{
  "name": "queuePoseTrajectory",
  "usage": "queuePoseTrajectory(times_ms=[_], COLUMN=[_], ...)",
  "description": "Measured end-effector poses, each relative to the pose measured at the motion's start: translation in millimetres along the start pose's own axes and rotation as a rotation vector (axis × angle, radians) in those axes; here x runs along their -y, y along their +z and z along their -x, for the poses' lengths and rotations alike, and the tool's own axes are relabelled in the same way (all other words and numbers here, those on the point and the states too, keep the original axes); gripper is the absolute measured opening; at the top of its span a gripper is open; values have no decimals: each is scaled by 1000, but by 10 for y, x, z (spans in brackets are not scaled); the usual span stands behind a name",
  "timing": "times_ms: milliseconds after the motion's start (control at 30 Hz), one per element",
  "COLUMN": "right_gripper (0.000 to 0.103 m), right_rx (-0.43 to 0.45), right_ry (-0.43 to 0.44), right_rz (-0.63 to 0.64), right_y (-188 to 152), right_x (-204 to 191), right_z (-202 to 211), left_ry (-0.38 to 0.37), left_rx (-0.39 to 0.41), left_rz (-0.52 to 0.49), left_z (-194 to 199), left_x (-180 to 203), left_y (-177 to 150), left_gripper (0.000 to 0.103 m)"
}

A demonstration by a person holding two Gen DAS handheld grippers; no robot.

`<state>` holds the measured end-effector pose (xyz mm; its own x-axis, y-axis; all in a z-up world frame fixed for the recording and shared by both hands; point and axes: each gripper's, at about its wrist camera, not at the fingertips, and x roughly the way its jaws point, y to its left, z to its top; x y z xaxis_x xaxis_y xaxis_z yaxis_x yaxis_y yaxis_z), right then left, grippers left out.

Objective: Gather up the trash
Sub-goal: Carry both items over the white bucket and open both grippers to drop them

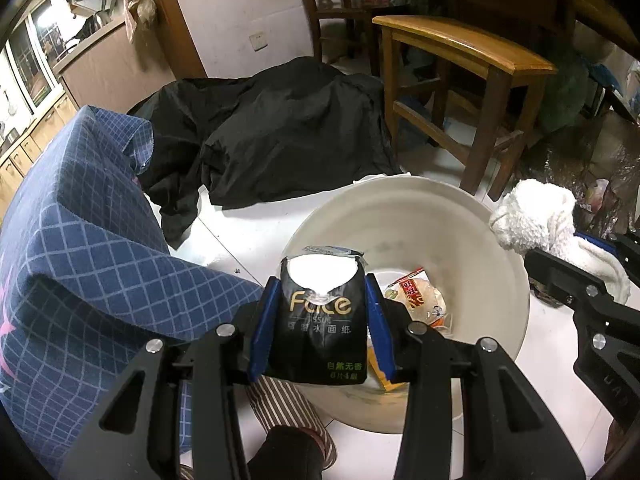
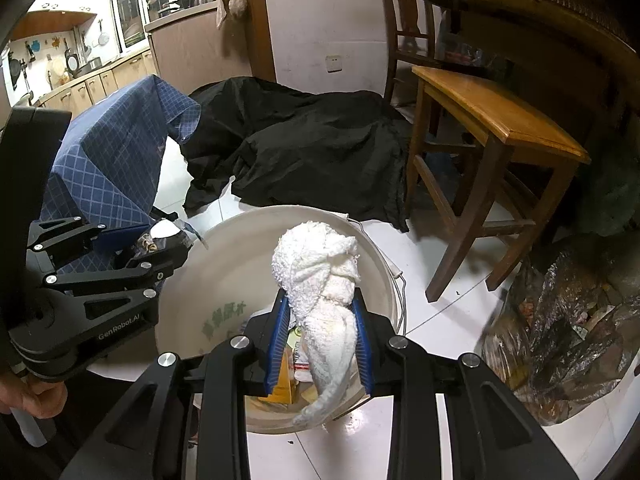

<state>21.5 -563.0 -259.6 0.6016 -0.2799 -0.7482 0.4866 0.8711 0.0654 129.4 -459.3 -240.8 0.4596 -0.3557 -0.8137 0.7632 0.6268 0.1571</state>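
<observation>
Through the left wrist camera I see my left gripper [image 1: 323, 320] clenched on a black tissue pack [image 1: 322, 320], its blue pads pressing the pack's two sides. The pack stands upright between the jaws, torn open at the top with white tissue showing. It hangs over the near rim of a white bucket [image 1: 472, 216] that sits on the white tiled floor [image 1: 256, 232]. Inside the bucket lie a snack wrapper [image 1: 416, 300] and other scraps. At the right edge the right gripper [image 1: 576, 280] comes in, with a white towel [image 1: 532, 216] beside the bucket's far right rim. A blue checked cloth [image 1: 80, 240] fills the left, a black cloth [image 1: 276, 132] lies on the floor beyond, and a wooden stool [image 1: 468, 52] stands behind the bucket.

Through the right wrist camera my right gripper [image 2: 322, 340] is clamped tight on the white towel [image 2: 320, 264]; the towel bunches above the pads and its tail droops below them, over the bucket [image 2: 224, 248]. Yellow and white scraps [image 2: 286, 376] lie in the bucket under it. On the left the left gripper [image 2: 160, 252] holds the tissue pack [image 2: 166, 234] at the bucket's left rim, and a hand [image 2: 28, 396] grips its handle. A crumpled dark plastic bag [image 2: 560, 340] sits on the floor to the right, near the stool [image 2: 500, 120].
</observation>
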Motion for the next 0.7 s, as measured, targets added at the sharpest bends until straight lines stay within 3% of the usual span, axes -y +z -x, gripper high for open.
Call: queuePoseTrajectory(times_ms=[333,433,700], right_gripper=[36,38,38], right_rx=[-12,-12,-9], right_ry=[13,17,16], right_rz=[30,14,9], right_y=[18,14,6], right_x=[-57,-21,-6], right_z=[-76,-81,-72], left_ry=[11,20,31], left_rx=[-17,-10,11], left_rz=[-8,-18,-35], left_z=[-82,-76,-29], left_x=[-34,-19,7], left_y=[-30,-26,-30], left_gripper=[43,53,54])
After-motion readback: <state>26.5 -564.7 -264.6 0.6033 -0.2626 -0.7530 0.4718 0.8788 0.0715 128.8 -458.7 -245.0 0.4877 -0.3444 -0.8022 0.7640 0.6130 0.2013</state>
